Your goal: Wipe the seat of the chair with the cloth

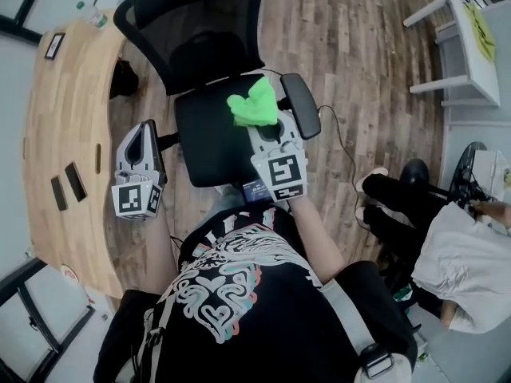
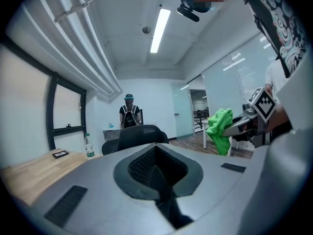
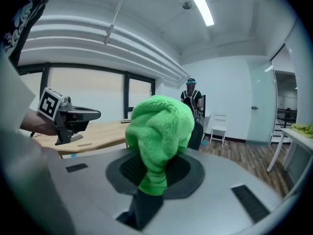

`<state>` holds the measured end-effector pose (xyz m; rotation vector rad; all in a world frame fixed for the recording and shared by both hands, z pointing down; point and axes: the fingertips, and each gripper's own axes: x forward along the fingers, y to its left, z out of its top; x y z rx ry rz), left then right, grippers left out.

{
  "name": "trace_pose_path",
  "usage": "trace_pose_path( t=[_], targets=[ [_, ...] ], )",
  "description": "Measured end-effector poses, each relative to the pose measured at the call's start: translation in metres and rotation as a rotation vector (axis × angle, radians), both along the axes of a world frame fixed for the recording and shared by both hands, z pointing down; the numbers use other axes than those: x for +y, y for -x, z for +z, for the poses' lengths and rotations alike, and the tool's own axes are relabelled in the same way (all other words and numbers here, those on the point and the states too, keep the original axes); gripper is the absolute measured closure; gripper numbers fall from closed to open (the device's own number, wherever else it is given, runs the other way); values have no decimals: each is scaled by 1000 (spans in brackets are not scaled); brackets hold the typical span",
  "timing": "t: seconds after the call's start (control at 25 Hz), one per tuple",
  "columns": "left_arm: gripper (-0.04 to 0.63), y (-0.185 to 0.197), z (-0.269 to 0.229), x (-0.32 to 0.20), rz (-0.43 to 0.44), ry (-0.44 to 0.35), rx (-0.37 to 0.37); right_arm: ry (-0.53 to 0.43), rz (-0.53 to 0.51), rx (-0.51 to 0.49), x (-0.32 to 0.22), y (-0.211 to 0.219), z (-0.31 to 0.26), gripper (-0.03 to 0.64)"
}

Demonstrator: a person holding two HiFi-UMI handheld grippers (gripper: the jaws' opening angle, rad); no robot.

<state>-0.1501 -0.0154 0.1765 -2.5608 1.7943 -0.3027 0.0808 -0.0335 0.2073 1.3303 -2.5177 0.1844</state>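
Cloth (image 1: 254, 104), bright green, bunches in your right gripper (image 1: 269, 128), whose jaws clamp it over the black chair seat (image 1: 204, 138). Your left gripper (image 1: 145, 130), jaws together and empty, hangs beside the seat's left edge.

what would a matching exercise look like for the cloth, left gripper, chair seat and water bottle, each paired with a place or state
Column A
1. cloth
2. left gripper
3. chair seat
4. water bottle

Column B
a. standing on the wooden desk
b. jaws together, holding nothing
c. black, below the cloth
d. green, clamped in the right gripper

Pairs: 1-d, 2-b, 3-c, 4-a
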Motion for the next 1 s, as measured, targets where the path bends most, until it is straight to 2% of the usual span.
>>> trace_pose_path(
  t=[0.28,0.44,0.56,1.0],
  targets=[
    [594,-3,-5,2,29,11,9,-35,11,12,1,11,-15,550],
    [594,5,-1,4,2,15,-2,-66,13,-9,-2,18,-26,549],
    [594,8,6,1,-11,29,17,-77,11,-6,-6,20,-33,549],
    [594,-12,6,-7,45,13,22,-70,-34,-56,0,19,-36,549]
  ],
)
